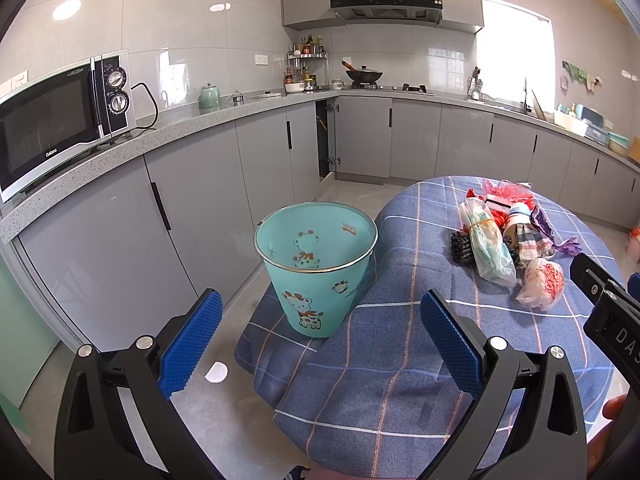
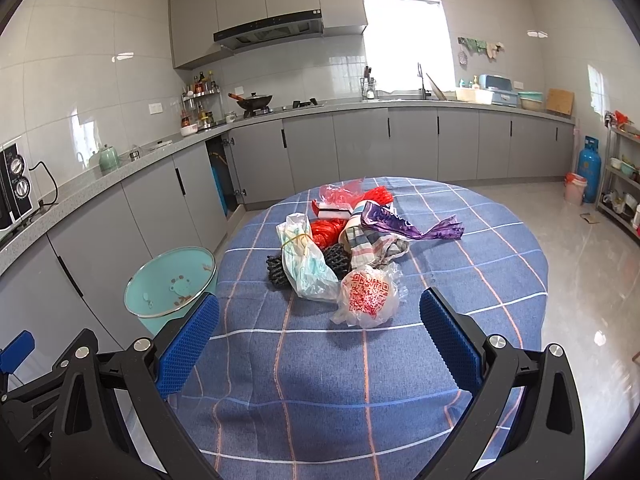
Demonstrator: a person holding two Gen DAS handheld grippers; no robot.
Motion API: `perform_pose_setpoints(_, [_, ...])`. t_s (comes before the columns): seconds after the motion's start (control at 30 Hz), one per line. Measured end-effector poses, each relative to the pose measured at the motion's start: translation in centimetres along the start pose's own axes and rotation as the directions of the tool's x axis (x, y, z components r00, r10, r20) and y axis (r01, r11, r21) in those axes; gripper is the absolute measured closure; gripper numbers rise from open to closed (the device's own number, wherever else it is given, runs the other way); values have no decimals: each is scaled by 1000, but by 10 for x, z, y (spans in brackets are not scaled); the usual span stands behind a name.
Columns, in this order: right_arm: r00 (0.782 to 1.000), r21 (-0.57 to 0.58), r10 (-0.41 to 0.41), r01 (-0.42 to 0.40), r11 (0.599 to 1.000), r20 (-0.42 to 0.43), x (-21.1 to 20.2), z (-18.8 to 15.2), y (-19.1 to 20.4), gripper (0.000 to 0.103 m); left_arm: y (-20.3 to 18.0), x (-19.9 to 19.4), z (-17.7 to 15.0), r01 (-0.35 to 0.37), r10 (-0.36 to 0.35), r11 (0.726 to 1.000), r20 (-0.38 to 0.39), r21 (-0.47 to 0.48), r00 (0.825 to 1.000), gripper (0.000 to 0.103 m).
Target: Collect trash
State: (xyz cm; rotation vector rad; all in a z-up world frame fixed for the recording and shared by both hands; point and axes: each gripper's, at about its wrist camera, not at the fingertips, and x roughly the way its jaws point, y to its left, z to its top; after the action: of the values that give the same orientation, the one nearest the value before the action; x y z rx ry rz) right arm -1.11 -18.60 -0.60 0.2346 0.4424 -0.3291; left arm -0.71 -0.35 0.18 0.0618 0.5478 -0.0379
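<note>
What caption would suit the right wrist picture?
Open right gripper faces a trash pile on the checked tablecloth; teal bin beside it.

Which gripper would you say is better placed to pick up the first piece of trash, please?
Right gripper: open, facing the clear plastic bag with red print. Left gripper faces the teal bin.

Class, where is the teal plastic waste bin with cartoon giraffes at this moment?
The teal plastic waste bin with cartoon giraffes stands on the floor, left of the blue checked tablecloth, before the grey cabinets.
</note>
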Motion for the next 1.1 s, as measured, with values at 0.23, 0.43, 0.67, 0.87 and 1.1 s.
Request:
perform_pose_setpoints(0.23, [1000,2,0,0,1000,0,-1,-2,0,4,0,-1,0,1,-1,1000,-2,1,1000,6])
perform_pose_setpoints(0.43, [1000,0,0,0,1000,-2,-1,-1,0,4,-1,-1,-1,0,0,1000,-1,1,1000,6])
perform_pose_setpoints(0.67, [1000,1,0,0,1000,-2,0,-1,0,4,-1,-1,-1,0,0,1000,-2,1,1000,6])
perform_pose_setpoints(0.87, [1000,23,-7,7,1000,-22,7,-2,-8,4,0,4,-4,-3,3,1000,-19,-1,1000,6])
perform_pose_setpoints(1.1, [998,93,-39,44,995,-58,32,-8,-56,4,-4,26,-11,66,-66,998,-54,-14,996,6])
